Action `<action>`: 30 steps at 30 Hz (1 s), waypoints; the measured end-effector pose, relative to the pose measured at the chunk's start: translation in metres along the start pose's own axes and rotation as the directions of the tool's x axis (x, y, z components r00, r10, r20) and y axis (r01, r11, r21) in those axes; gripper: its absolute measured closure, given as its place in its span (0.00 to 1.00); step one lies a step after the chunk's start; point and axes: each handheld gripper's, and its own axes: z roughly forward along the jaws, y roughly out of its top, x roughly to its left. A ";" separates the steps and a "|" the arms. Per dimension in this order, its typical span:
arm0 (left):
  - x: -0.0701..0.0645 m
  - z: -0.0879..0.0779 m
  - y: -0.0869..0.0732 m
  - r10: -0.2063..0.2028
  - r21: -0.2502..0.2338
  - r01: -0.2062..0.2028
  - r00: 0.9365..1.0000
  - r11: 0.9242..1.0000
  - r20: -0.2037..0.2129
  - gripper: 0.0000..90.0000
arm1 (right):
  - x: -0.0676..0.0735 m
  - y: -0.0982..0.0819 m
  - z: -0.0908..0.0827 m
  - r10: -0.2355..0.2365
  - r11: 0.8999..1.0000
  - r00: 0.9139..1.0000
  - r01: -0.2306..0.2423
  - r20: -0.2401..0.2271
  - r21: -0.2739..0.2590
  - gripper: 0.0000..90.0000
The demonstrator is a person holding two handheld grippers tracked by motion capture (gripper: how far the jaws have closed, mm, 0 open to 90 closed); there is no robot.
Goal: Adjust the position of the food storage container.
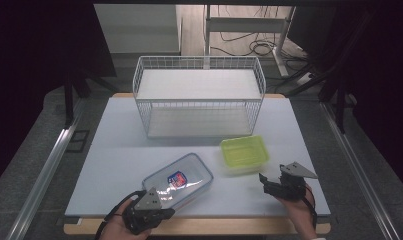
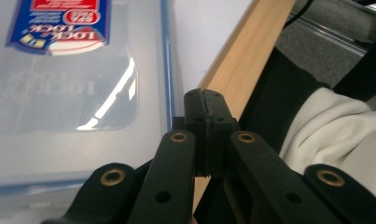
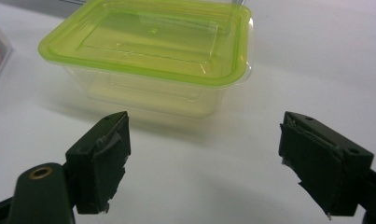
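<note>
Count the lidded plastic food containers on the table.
2. A clear rectangular plastic container with a blue-sealed lid lies front-left; a green-lidded rectangular plastic container sits right of it, before the white wire basket, which looks empty.

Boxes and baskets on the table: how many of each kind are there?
Clear box with blue-edged lid: 1
Green-lidded box: 1
White wire basket: 1
Total: 3

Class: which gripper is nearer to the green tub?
Right. The right gripper, jaws open, sits just in front of the green tub; the left gripper, shut, is farther off beside the clear box.
</note>
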 end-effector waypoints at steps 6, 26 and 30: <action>0.015 -0.005 -0.008 -0.034 0.015 0.034 0.999 0.999 -0.024 1.00 | 0.000 0.000 0.000 0.005 1.000 1.000 -0.005 0.003 0.000 0.19; 0.046 -0.017 -0.016 -0.082 0.002 0.082 0.994 0.997 -0.069 1.00 | 0.000 0.000 0.000 -0.002 1.000 1.000 0.002 0.003 0.004 0.19; 0.049 -0.019 -0.016 -0.079 0.005 0.080 0.993 0.997 -0.093 1.00 | 0.000 0.000 0.000 -0.001 1.000 1.000 0.001 0.001 0.005 0.19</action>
